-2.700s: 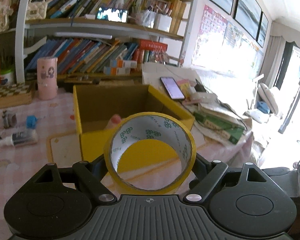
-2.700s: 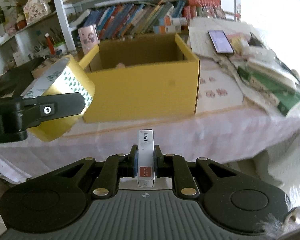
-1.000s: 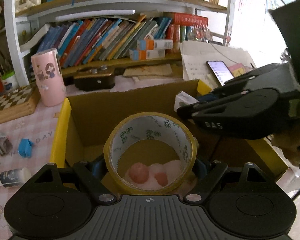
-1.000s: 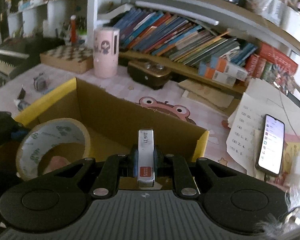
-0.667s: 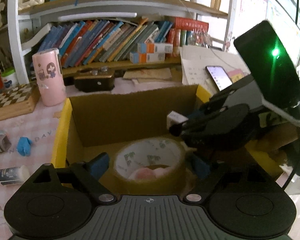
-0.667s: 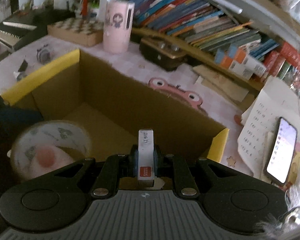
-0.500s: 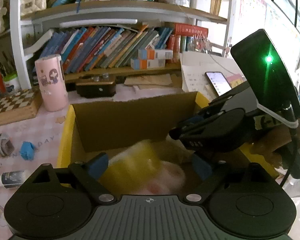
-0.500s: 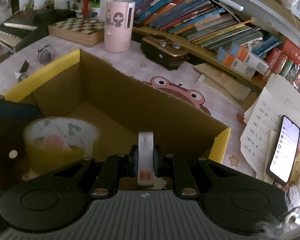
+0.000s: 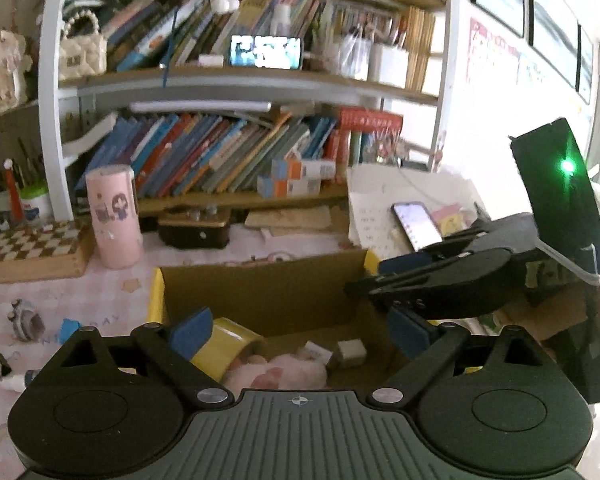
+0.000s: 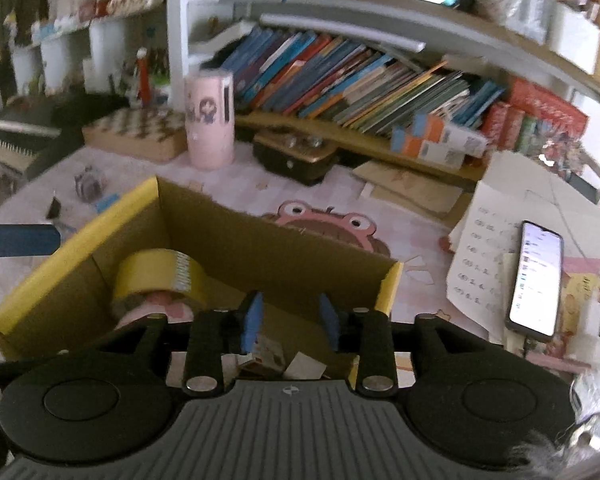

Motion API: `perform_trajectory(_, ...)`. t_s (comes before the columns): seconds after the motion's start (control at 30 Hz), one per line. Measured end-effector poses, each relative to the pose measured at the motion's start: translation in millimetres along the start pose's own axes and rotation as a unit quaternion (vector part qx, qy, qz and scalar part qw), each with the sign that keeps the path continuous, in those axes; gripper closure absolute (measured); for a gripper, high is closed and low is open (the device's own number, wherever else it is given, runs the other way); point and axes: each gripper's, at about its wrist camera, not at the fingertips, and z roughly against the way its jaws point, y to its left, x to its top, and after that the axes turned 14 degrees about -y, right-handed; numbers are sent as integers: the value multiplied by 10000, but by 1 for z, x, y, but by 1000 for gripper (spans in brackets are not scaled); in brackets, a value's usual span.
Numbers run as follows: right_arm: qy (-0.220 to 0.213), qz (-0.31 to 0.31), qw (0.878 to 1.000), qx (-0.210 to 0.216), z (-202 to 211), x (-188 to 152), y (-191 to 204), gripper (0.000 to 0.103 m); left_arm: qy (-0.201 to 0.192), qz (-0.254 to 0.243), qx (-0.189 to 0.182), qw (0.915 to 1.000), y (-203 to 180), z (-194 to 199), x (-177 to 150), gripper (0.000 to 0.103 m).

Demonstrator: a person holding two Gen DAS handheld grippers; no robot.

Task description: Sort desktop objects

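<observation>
While both tools hang over the box (image 10: 76, 236), neither has anything between its fingers: my left tool (image 9: 298, 330) stands wide apart and my right tool (image 10: 288, 320) is apart too. The tape (image 10: 160, 276) lies tilted inside the box by its left wall, leaning on a pink soft thing (image 9: 276, 372) on the box floor. A small carton (image 10: 266, 350) lies on that floor right below my right fingers, with a grey block (image 9: 350, 354) near it. I judge the drop into the box done for both, so the step in hand is to lift clear and go for the next piece.

To do it well, I raise each tool straight up before swinging aside, so no finger catches a box wall or the other tool, which sits close on my right. The loose bits on the bench (image 9: 80, 292) left of the box, a blue scrap (image 9: 68, 328) and a small dark clip (image 9: 2, 366) among them, look like the left tool's next picks. They are small and flat, so I come down low with the fingers narrowed first.
</observation>
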Motion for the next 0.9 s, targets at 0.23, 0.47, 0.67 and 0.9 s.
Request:
perform_trajectory(0.23, -570, -494, 9968, -277, 54, 1, 8, 57, -312, 206, 85, 9993, 10, 36, 7, 5)
perform_trajectory(0.47, -758, -954, 9907, -599, 94, -13, 31, 55, -415, 329, 92, 9986, 27, 64, 7, 4)
perform_trajectory(0.67, -826, -1181, 9846, -988, 119, -30, 57, 48, -358, 278, 73, 9989, 46, 92, -1, 4)
perform_trajectory(0.9, -669, -1047, 9835, -1317, 132, -55, 106, 45, -144, 244, 239, 9993, 75, 125, -23, 4)
